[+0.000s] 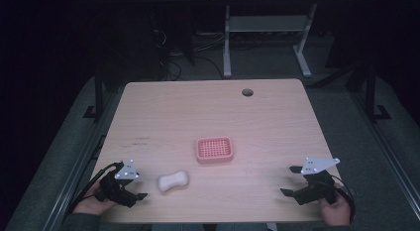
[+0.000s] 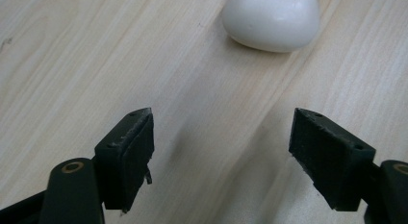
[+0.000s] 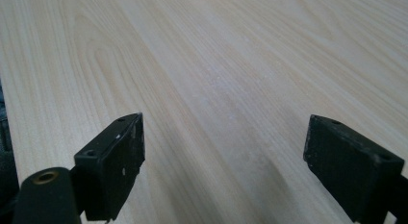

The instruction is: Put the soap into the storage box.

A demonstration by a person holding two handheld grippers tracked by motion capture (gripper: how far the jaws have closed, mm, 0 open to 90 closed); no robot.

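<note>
Each hand-held gripper (image 1: pixel 140 190) is black — grey three-cornered plate, trailing cable, screwed pads.

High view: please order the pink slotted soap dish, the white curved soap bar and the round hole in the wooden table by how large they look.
1. Pink slotted soap dish, largest.
2. White curved soap bar, smaller though nearer the camera.
3. Round hole, smallest; it lies farthest back, so true size is less sure.

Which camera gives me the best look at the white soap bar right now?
The high view: the whole white soap bar lies on the table, just right of the open left gripper and near the pink soap dish. The left gripper view shows its near end, cut off at the top edge, ahead of the jaws.
</note>
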